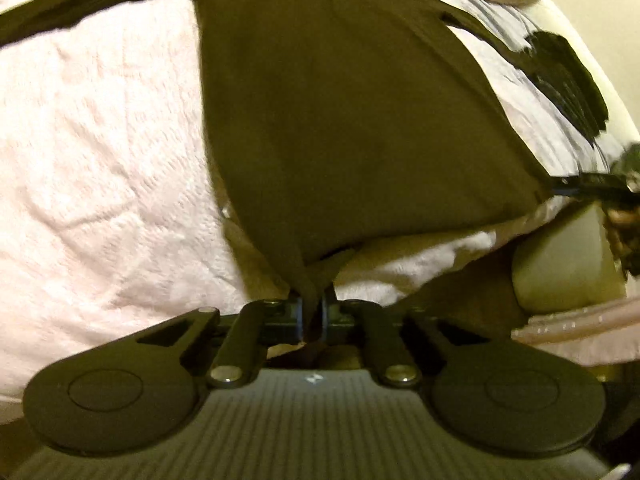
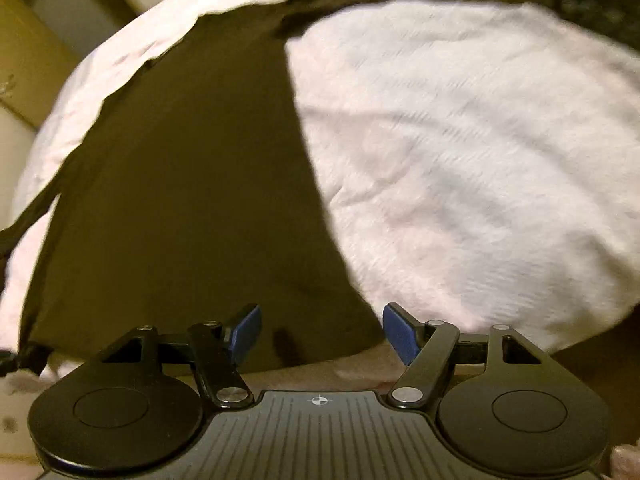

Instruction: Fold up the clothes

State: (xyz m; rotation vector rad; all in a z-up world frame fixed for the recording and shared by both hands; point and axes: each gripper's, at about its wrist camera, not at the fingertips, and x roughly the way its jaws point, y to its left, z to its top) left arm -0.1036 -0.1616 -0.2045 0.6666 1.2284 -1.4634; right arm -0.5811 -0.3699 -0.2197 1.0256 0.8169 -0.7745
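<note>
Dark garment (image 1: 340, 120): lying flat on the pale blanket (image 1: 100, 160), long axis running away from you. Your left gripper (image 1: 314, 312) is pinching its near corner; your right gripper (image 2: 322, 330) is hanging spread above its near edge.

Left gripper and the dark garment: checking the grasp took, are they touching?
Touching. The left wrist view shows the left gripper shut on a bunched corner of the dark garment.
</note>
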